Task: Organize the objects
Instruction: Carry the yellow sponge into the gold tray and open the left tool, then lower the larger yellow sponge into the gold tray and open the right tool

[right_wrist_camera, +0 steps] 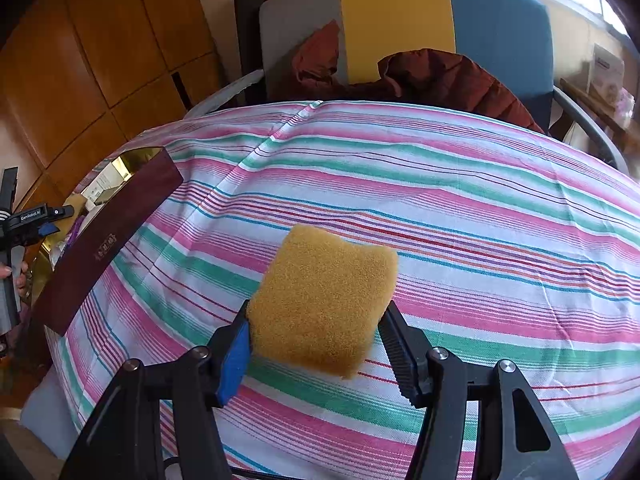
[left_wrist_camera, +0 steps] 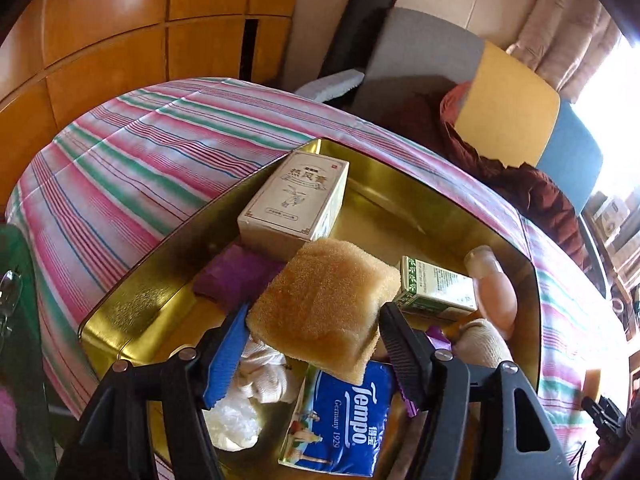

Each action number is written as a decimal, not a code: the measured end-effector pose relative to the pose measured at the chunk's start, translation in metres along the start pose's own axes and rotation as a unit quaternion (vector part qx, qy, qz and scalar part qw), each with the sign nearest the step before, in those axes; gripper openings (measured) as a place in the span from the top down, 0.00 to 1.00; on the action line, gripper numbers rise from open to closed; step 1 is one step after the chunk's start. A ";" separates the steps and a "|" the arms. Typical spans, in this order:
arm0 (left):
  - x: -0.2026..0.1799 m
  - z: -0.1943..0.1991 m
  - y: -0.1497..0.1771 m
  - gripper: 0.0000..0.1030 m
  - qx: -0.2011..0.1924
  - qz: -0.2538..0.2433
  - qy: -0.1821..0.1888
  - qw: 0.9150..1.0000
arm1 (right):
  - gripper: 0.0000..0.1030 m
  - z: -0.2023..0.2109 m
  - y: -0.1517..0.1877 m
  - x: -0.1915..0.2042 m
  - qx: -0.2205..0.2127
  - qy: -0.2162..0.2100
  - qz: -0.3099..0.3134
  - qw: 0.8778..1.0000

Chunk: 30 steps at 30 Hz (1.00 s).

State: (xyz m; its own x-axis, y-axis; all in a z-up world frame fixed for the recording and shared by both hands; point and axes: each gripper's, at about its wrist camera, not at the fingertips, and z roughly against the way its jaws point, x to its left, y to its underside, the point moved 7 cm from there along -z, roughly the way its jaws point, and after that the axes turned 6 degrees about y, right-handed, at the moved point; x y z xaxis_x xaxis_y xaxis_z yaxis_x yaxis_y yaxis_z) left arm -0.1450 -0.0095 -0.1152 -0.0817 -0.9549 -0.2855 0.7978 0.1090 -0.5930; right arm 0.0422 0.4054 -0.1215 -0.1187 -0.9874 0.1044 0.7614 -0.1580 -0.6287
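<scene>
My left gripper (left_wrist_camera: 310, 330) is shut on a tan sponge (left_wrist_camera: 320, 312) and holds it over the gold tin (left_wrist_camera: 128, 308). The tin holds a beige carton (left_wrist_camera: 292, 204), a purple pouch (left_wrist_camera: 236, 276), a green-and-white carton (left_wrist_camera: 436, 288), a blue Tempo tissue pack (left_wrist_camera: 344, 420), white cloth (left_wrist_camera: 260, 376) and a pink bottle (left_wrist_camera: 496, 288). My right gripper (right_wrist_camera: 314, 338) is shut on a yellow sponge (right_wrist_camera: 324, 300) above the striped cloth (right_wrist_camera: 440, 220). The tin's dark red outer wall (right_wrist_camera: 108, 240) is at the left of the right wrist view, with the left gripper's body (right_wrist_camera: 24, 224) beside it.
A striped pink, green and white cloth (left_wrist_camera: 140, 160) covers the table. A grey, yellow and blue chair (right_wrist_camera: 400, 24) with a brown-red jacket (right_wrist_camera: 452, 76) stands behind it. Wooden cabinets (left_wrist_camera: 120, 20) are at the back left. A green object (left_wrist_camera: 16, 280) sits at the left edge.
</scene>
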 end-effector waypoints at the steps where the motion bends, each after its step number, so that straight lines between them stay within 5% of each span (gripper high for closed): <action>1: 0.001 -0.002 -0.002 0.32 0.000 -0.001 0.004 1.000 | 0.40 0.000 0.000 0.000 0.000 0.000 0.000 1.000; 6: -0.010 -0.031 -0.007 0.25 0.052 -0.026 0.020 0.998 | 0.40 0.000 0.000 0.001 0.000 0.000 0.002 1.000; 10: -0.015 -0.014 -0.018 0.25 0.009 -0.006 0.045 0.999 | 0.40 0.003 -0.001 0.001 -0.005 0.000 0.004 1.000; 17: -0.012 0.032 -0.015 0.27 -0.071 -0.031 0.018 0.997 | 0.40 0.003 -0.003 0.000 -0.010 -0.003 0.005 1.000; 24: -0.014 0.003 0.000 0.36 0.013 -0.091 -0.040 0.995 | 0.40 0.003 -0.003 0.005 -0.014 0.001 0.016 1.000; 30: -0.012 -0.017 0.000 0.36 0.038 -0.066 -0.032 0.997 | 0.40 0.011 -0.016 0.000 -0.015 -0.002 -0.012 1.000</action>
State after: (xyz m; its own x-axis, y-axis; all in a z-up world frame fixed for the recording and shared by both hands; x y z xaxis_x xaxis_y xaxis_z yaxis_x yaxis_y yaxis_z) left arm -0.1540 0.0066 -0.1251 -0.1532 -0.9754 -0.1587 0.8256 -0.0381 -0.5630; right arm 0.0374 0.4082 -0.1028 -0.1349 -0.9832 0.1228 0.7391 -0.1824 -0.6484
